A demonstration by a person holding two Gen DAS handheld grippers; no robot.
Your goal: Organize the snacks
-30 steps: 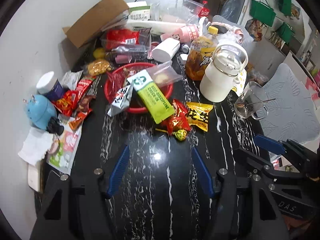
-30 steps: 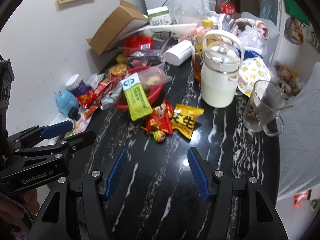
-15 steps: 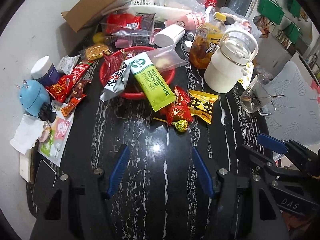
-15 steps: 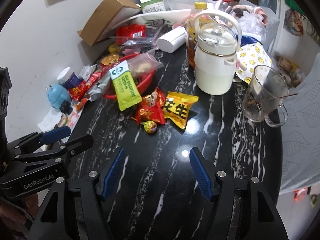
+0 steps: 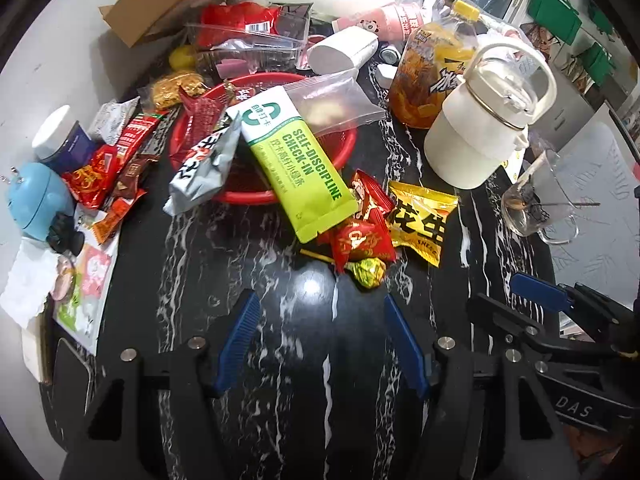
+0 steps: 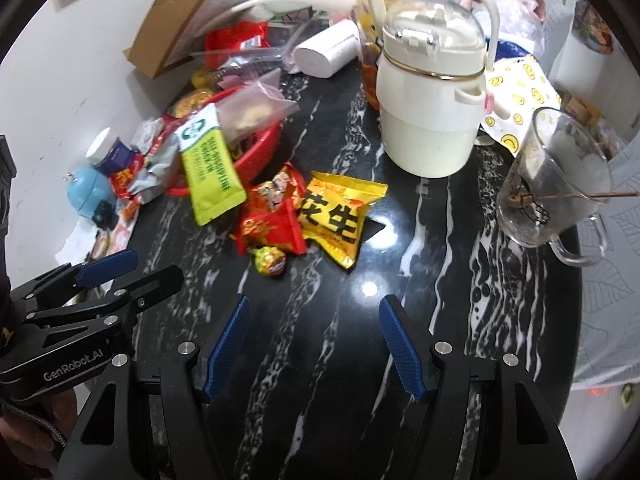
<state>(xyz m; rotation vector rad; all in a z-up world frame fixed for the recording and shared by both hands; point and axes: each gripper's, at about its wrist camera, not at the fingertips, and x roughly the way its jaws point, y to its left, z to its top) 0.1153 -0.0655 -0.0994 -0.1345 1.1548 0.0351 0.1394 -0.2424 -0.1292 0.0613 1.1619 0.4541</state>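
Observation:
A red basket (image 5: 344,148) on the black marble table holds a green snack pouch (image 5: 298,168), a silver packet (image 5: 204,168) and a clear bag (image 5: 336,100). In front of it lie red candy packets (image 5: 362,236), a yellow peanut bag (image 5: 422,220) and a gold-wrapped lollipop (image 5: 368,272). My left gripper (image 5: 322,304) is open and empty, just short of the lollipop. My right gripper (image 6: 314,304) is open and empty, a little before the yellow peanut bag (image 6: 340,216) and the lollipop (image 6: 272,260). Each gripper shows in the other's view.
A white kettle (image 6: 430,100) and a glass mug (image 6: 552,184) stand at the right. More snack packets (image 5: 108,168), a blue toy (image 5: 36,200) and a jar (image 5: 60,140) lie at the left. A cardboard box (image 5: 168,4), bottles and bags crowd the back.
Both grippers have moved forward toward the snacks, which now look larger and nearer. Both stay open and empty.

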